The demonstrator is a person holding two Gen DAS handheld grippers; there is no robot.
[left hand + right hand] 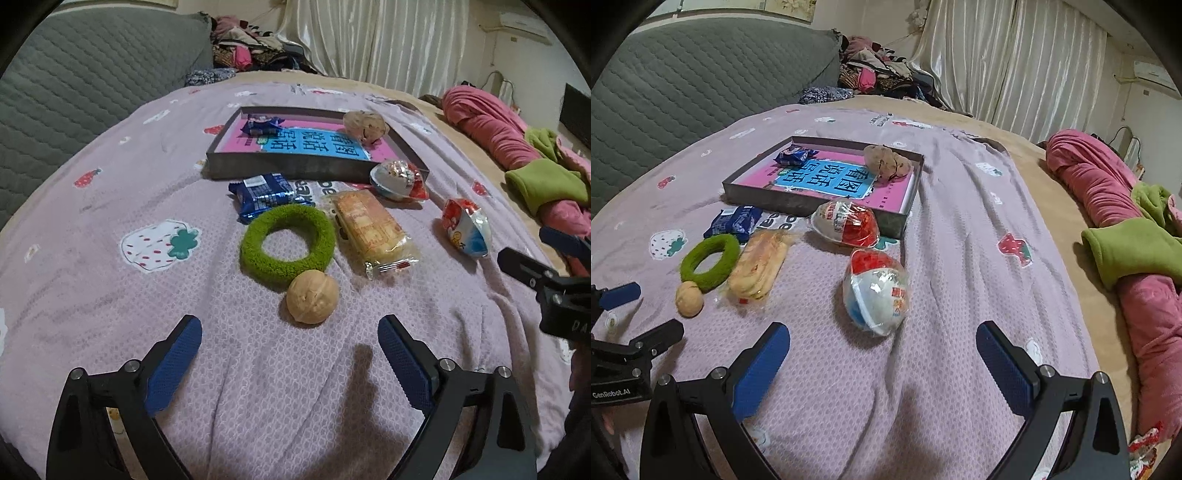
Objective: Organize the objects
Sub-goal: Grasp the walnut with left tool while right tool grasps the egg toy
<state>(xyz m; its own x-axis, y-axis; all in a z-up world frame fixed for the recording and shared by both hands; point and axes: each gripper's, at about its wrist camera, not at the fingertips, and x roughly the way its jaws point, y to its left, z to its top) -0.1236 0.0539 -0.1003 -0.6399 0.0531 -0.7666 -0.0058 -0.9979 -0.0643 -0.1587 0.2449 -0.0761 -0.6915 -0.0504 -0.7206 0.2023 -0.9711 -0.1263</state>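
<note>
Walnut (312, 297) lies on the lilac bedspread (92, 295), straight ahead of your left gripper (290, 345) and just beyond its fingertips, a shade right of centre between the jaws. It touches the near edge of the green ring (288, 245). Being round, it has no long axis to line up with.

Your left jaws stand wide apart, holding nothing. Your right gripper (882, 343) is likewise spread and empty, with the nearer wrapped egg toy (875, 291) just ahead of it, tilted with its red end pointing away from you.

For the walnut, the left hand is the nearer one; for that egg, the right.

Tray (280, 168) sits further off, beyond the loose items. Likely goal: loose items go into it.

Count, loose on the bedspread:
- walnut: one
- green ring: one
- biscuit pack (373, 230): one, long axis running away from you, tilted left
- blue snack packet (264, 194): one
- wrapped egg toys: two, the second egg (399, 179) resting against the tray's front wall

Count, inside the tray:
- small blue packet (263, 124): one
- brown lumpy object (365, 125): one, cannot tell what it is
</note>
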